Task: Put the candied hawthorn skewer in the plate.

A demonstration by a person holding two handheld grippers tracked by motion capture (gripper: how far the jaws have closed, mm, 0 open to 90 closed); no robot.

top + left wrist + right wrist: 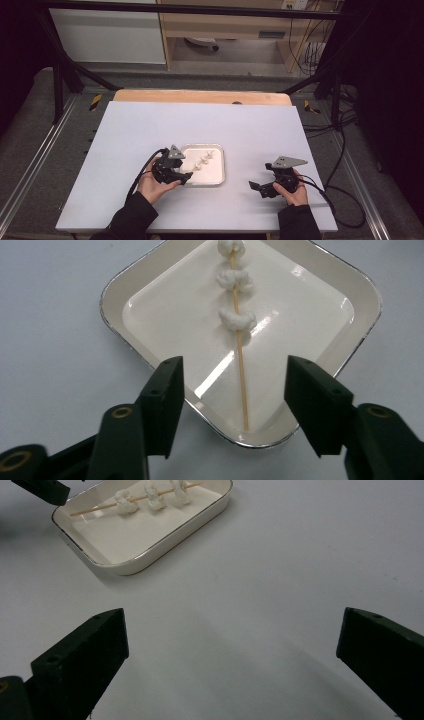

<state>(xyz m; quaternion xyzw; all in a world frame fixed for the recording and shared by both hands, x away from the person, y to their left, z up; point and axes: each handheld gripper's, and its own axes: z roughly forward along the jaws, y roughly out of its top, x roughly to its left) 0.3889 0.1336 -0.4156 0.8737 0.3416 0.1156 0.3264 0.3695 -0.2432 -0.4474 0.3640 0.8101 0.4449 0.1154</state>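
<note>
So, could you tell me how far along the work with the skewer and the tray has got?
The skewer, threaded with white pieces, already lies inside the tray. The left gripper is open with its jaws either side of the skewer's bare end, not pressing on it. The right gripper hangs open over the table, holding nothing. What looks left is for the left gripper to draw clear of the tray.

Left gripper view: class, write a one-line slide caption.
Open left gripper above a white tray holding a skewer.

The white table (150, 130) lies bare around the tray (218, 176), leaving passage on every side. Between the left gripper's (235, 385) parted jaws lies the skewer (242, 375); the tray rim stands just below them.
</note>
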